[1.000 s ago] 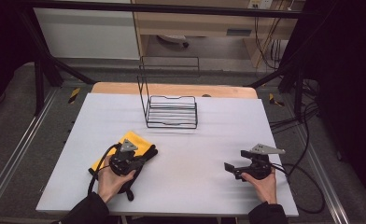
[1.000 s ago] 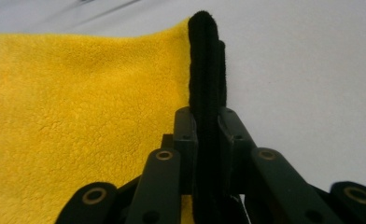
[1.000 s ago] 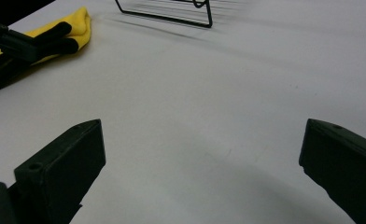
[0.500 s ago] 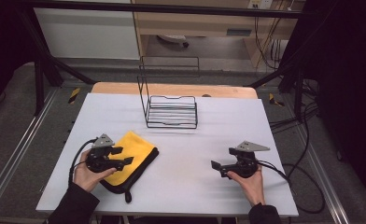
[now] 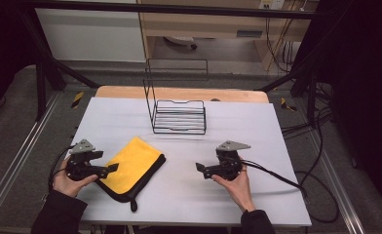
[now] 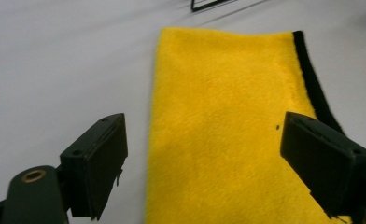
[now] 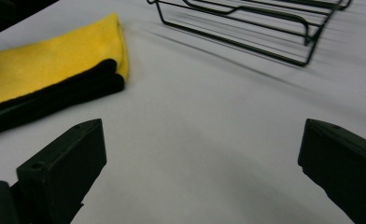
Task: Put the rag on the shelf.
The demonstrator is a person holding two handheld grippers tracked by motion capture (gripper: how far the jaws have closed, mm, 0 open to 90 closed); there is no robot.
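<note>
Meanwhile, Both Grippers Wide Over a White Table

Seen from the high view, a folded yellow cloth (image 5: 130, 168) with black edging lies on the white table (image 5: 257, 131), toward its near left. The left gripper (image 5: 112, 167) sits at the cloth's left edge, held in the person's left hand (image 5: 69, 178). The right gripper (image 5: 199, 167), held by the right hand (image 5: 235, 183), rests on bare table, well apart from the cloth. A black wire rack (image 5: 178, 116) stands farther back, near the table's middle.

Next, the left gripper view: its two black jaws stand wide apart, holding nothing, with the yellow cloth (image 6: 228, 121) spread on the table between and beyond them, its black border running along the right side.

Lastly, the right gripper view: these jaws are also spread wide and empty over bare white surface. The cloth (image 7: 50, 70) lies off to the upper left, the wire rack (image 7: 265, 28) across the top.
</note>
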